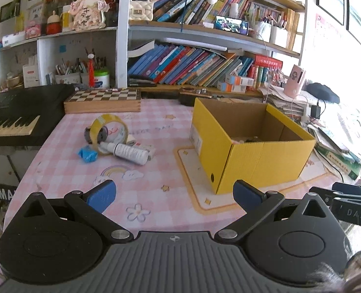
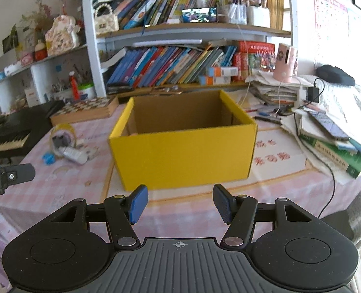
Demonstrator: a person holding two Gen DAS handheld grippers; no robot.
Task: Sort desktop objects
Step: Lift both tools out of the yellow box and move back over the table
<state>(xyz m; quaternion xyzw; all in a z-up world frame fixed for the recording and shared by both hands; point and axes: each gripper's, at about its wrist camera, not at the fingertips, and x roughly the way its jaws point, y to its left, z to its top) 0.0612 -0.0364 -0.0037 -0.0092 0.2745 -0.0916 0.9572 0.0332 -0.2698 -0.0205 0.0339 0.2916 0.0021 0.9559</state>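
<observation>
An open yellow cardboard box (image 1: 251,156) stands on the pink checked tablecloth (image 1: 156,195); it also shows in the right wrist view (image 2: 185,158), straight ahead. A small pile lies left of it: a yellow tape roll (image 1: 109,127), a white spray bottle (image 1: 125,152), a blue crumpled item (image 1: 87,155) and a small white box (image 1: 151,150). The pile shows blurred in the right wrist view (image 2: 68,146). My left gripper (image 1: 174,195) is open and empty, above the table's near part. My right gripper (image 2: 179,204) is open and empty, just before the box.
A black keyboard (image 1: 12,119) sits at the left, a chessboard box (image 1: 102,101) at the back. Stacked books and papers (image 2: 331,141) with a cable lie right of the box. Crowded bookshelves (image 1: 192,68) stand behind. The other gripper (image 1: 351,205) shows at the right edge.
</observation>
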